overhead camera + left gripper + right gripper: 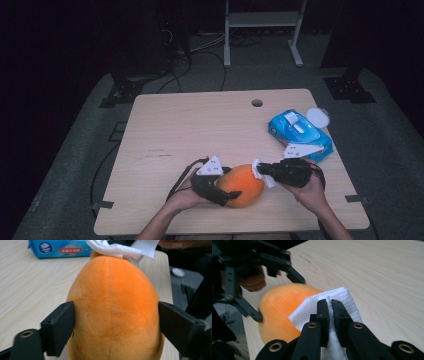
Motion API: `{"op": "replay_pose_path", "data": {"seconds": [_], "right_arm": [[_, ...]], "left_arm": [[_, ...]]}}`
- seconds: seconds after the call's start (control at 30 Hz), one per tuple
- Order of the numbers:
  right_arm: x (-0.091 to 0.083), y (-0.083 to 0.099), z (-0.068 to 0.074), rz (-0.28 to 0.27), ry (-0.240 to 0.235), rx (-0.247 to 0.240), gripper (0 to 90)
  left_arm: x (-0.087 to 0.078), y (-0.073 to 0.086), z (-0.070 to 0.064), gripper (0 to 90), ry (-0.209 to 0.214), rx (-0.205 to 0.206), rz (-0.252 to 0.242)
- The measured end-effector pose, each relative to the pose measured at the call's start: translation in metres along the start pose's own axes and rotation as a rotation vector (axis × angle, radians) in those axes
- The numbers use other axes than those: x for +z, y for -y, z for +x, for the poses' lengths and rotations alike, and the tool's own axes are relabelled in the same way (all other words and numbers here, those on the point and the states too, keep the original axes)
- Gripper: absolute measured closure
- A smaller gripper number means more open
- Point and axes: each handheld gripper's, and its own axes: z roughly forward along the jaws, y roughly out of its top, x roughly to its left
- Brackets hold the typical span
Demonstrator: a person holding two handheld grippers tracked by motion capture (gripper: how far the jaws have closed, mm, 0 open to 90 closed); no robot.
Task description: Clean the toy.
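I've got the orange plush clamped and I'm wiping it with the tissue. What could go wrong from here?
The plush toy is soft and rounded, so it might squirm out of the left gripper under wiping pressure. The tissue is pinched by a thin fold in the right gripper and could tear or pull free.

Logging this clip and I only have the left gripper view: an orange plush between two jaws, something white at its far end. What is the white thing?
Observer: A wipe, pinched in the right claw, whose jaws are shut on it.
Operator: Is it touching the plush?
Observer: Yes, it presses on the plush end that faces away from the left claw.
Operator: Where is the blue pack?
Observer: The pack lies near the table's far right edge, its lid flipped open.
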Motion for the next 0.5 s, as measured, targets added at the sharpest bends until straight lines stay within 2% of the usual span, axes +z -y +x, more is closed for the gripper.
{"op": "replay_pose_path", "data": {"seconds": [0.1,0.17,0.23,0.3,0.37,0.47,0.5], "right_arm": [[0.003,-0.006,0.013,-0.012,-0.016,-0.045,84.2],[0.004,-0.007,0.014,-0.004,-0.004,-0.064,84.2],[0.004,-0.004,0.007,-0.008,-0.002,-0.035,84.2],[0.002,0.002,-0.006,0.001,0.021,-0.001,84.2],[-0.001,0.008,-0.018,0.004,0.02,0.053,84.2],[-0.003,0.01,-0.02,0.006,0.024,0.062,84.2],[-0.002,0.007,-0.015,0.003,0.014,0.054,84.3]], "left_arm": [[0.002,-0.002,-0.008,20.6,0.003,0.07,0.016],[0.002,-0.001,-0.009,21.1,-0.003,0.081,0.017],[0.001,0.001,-0.007,21.5,0.006,0.077,0.008],[0.0,0.001,-0.006,21.5,0.009,0.075,0.004],[0.0,0.001,-0.005,21.1,0.021,0.07,-0.005],[0.002,0.001,-0.006,20.5,0.046,0.064,-0.016],[0.003,0.0,-0.007,20.4,0.045,0.074,-0.01]]}}
